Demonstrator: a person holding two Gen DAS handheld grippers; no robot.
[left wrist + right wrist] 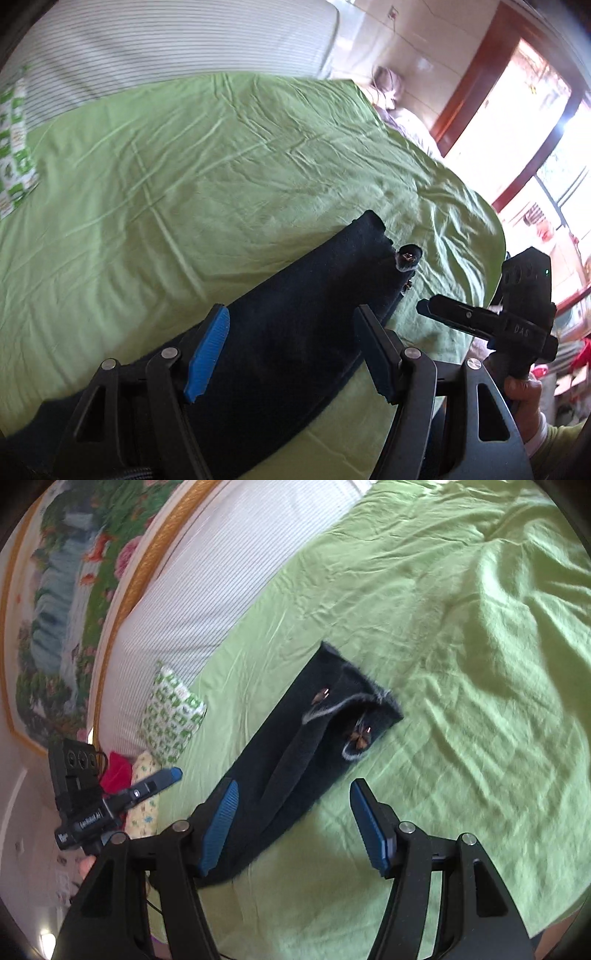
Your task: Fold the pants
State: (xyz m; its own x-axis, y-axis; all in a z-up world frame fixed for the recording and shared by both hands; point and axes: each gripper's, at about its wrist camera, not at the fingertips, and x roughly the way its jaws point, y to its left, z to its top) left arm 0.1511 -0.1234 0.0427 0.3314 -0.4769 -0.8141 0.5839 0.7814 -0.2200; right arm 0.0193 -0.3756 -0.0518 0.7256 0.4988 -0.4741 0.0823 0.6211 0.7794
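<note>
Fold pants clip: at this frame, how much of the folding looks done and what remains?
Done: the dark pants lie in a long narrow strip on the green sheet, apparently with the legs stacked. In hand: nothing is gripped; the left gripper and right gripper both hover open above the strip. Left: folding the length over, since the pants are still stretched out full length.

Green bedsheet point(461, 646), striped headboard point(207, 590) — bright window point(517, 122), perhaps wood-framed.

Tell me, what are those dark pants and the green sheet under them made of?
Pants: likely a soft fleece or velvety knit, matte and fuzzy at the pale-trimmed edges. Sheet: probably thin woven cotton, matte, full of fine creases.
</note>
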